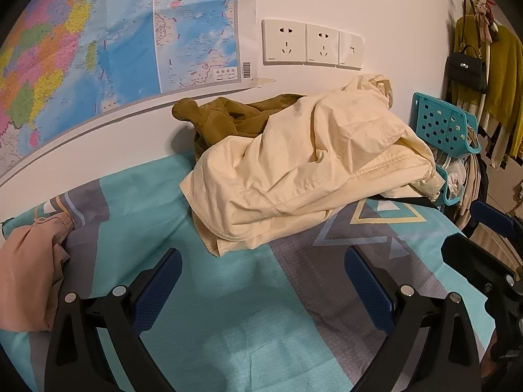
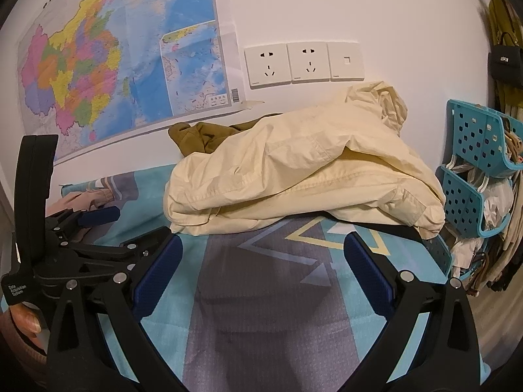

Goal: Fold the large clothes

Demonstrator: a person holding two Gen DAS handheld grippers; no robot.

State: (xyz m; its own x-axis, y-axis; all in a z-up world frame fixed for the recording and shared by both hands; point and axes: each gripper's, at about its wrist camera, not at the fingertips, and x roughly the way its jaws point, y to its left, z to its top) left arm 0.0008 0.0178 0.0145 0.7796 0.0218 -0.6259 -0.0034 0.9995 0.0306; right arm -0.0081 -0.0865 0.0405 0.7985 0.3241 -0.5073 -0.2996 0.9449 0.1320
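Note:
A crumpled cream garment lies heaped on the teal and grey patterned sheet, against the wall. An olive-brown garment lies behind it, partly covered. A pink garment lies at the left. My left gripper hovers open in front of the cream heap, nothing between its fingers. My right gripper is also open and empty, just short of the heap. The left gripper shows at the left of the right wrist view.
A map and wall sockets hang on the white wall behind. A teal perforated basket rack with stuffed items stands at the right, with hanging clothes and a black handbag beyond. A person's thumb shows at lower left.

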